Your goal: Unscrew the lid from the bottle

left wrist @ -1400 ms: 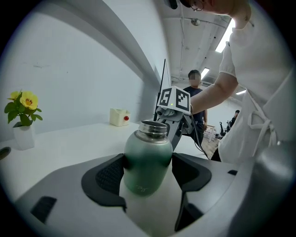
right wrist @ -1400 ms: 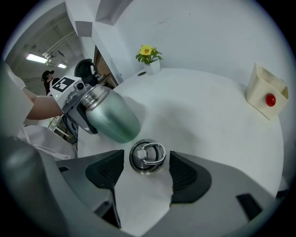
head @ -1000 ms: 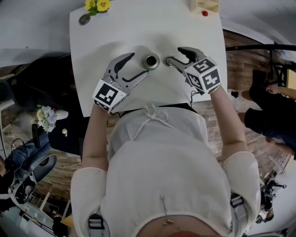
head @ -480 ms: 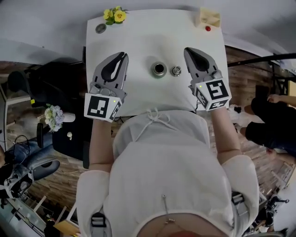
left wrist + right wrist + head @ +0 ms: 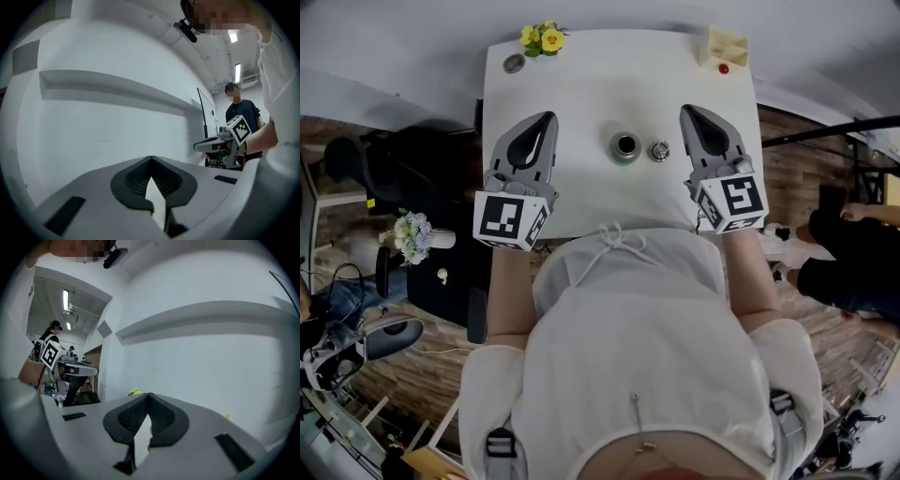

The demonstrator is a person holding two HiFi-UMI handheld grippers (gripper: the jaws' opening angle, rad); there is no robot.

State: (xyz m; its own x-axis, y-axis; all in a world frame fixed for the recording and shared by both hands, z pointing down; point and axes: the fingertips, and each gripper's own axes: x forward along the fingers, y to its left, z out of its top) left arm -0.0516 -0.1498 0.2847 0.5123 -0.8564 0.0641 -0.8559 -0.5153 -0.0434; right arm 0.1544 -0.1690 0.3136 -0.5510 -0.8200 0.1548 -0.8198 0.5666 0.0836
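Left gripper [image 5: 546,120] and right gripper [image 5: 688,112] were both pressed together with nothing between the jaws, one on each side of the bottle [image 5: 625,146]. It stood open-mouthed on the table [image 5: 581,84], its lid [image 5: 659,150] lying just beside it. I judged the unscrewing done, with nothing left.

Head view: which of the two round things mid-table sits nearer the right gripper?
The small lid, lying just right of the larger open bottle, toward the right gripper.
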